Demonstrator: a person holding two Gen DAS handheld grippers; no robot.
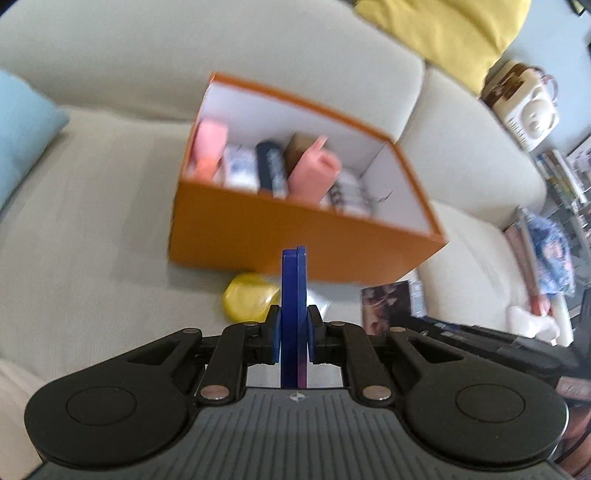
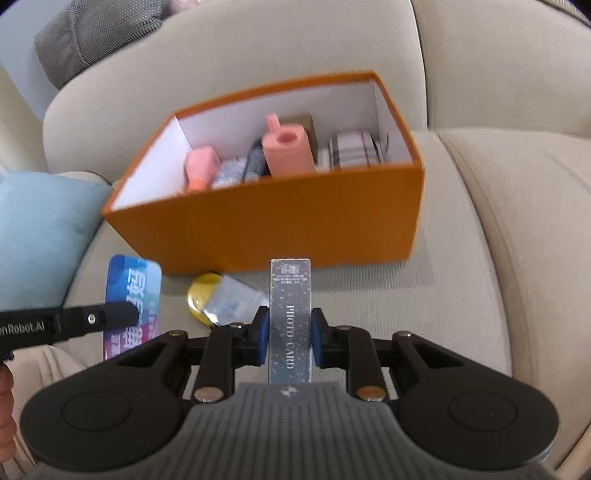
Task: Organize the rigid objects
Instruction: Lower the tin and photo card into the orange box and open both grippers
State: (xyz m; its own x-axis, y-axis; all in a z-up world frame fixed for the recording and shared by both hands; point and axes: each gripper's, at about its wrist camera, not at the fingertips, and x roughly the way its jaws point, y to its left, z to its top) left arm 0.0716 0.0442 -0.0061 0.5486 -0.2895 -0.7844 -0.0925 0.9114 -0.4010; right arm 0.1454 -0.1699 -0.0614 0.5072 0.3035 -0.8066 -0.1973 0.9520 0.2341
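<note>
An open orange box (image 1: 295, 240) (image 2: 277, 229) with a white inside stands on a beige sofa seat. It holds pink pieces (image 2: 286, 153), a dark blue item (image 1: 271, 166) and patterned packs (image 2: 354, 151). My left gripper (image 1: 294, 321) is shut on a thin blue card (image 1: 294, 295), seen edge-on and raised before the box. That card (image 2: 133, 291) also shows its printed face in the right wrist view. My right gripper (image 2: 290, 325) is shut on a silver box (image 2: 290, 317) marked PHOTO CARD. A yellow round tin (image 1: 249, 301) (image 2: 203, 293) lies on the seat in front of the box.
A clear plastic packet (image 2: 236, 304) lies against the tin. A light blue cushion (image 2: 37, 236) sits left of the box, a yellow cushion (image 1: 443, 33) and a plush toy (image 1: 524, 107) at the back right. Books and bags (image 1: 550, 254) crowd the right side.
</note>
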